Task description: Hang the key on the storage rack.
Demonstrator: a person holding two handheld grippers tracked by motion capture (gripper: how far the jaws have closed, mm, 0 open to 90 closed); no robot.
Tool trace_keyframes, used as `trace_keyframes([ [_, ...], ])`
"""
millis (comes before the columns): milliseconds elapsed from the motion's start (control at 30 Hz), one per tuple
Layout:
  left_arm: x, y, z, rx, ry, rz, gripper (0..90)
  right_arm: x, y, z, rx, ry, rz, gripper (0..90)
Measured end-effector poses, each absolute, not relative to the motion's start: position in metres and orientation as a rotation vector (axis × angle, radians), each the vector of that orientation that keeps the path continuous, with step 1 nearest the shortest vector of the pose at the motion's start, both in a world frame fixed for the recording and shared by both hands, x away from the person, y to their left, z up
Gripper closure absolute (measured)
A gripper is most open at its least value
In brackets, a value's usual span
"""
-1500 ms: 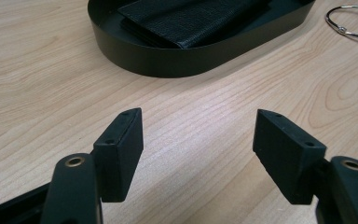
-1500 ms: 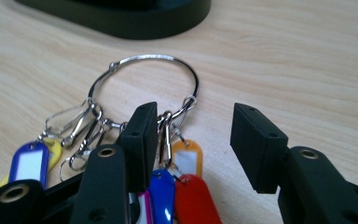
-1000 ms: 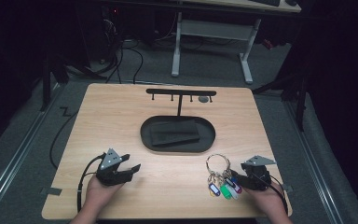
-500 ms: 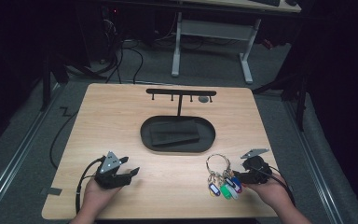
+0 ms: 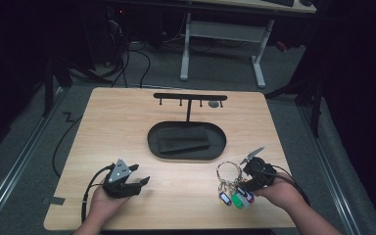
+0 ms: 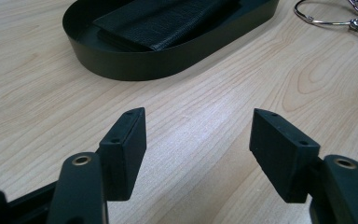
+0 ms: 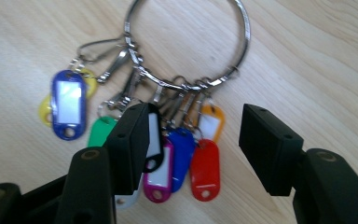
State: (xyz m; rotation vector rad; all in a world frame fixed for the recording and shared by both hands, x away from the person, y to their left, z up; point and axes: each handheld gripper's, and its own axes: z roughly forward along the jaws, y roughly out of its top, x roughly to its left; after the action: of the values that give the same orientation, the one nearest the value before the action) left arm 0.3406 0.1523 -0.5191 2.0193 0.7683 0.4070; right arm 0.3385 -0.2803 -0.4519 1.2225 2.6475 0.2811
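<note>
A large metal key ring (image 5: 229, 172) with several coloured plastic tags (image 5: 235, 198) lies on the wooden table at the front right. My right gripper (image 5: 251, 177) hovers just beside it, tilted down, open. In the right gripper view the ring (image 7: 242, 44) and tags (image 7: 177, 154) lie spread right under the open jaws, nothing gripped. My left gripper (image 5: 138, 177) rests at the front left, open and empty. A black oval tray (image 5: 152, 139) holding a black flat pad sits mid-table, with a black hook rack (image 5: 190, 97) standing behind it.
The left gripper view has the tray (image 6: 135, 65) ahead and part of the ring (image 6: 326, 16) at top right. Bare wood lies between the two hands. The table's front edge is close under both forearms. Desk legs and cables stand on the floor beyond.
My right gripper has turned and tipped down over the key ring, shifting slightly left toward it. The left gripper has stayed put.
</note>
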Motion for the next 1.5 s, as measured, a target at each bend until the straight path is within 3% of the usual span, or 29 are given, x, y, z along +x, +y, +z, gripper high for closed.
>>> trace_keyframes([
  [633, 0.34, 0.149, -0.517, 2.025, 0.733, 0.406, 37.0, 0.379, -0.21, -0.472, 1.098, 2.853, 0.153, 56.1],
  [933, 0.337, 0.146, -0.517, 2.037, 0.701, 0.392, 37.2, 0.396, -0.198, -0.48, 1.13, 2.872, 0.065, 66.9],
  [1200, 0.335, 0.145, -0.516, 2.04, 0.69, 0.392, 37.2, 0.4, -0.194, -0.489, 1.1, 2.909, 0.002, 68.8],
  [1500, 0.334, 0.146, -0.515, 2.041, 0.682, 0.402, 37.3, 0.402, -0.192, -0.489, 1.102, 2.942, -0.011, 86.0],
])
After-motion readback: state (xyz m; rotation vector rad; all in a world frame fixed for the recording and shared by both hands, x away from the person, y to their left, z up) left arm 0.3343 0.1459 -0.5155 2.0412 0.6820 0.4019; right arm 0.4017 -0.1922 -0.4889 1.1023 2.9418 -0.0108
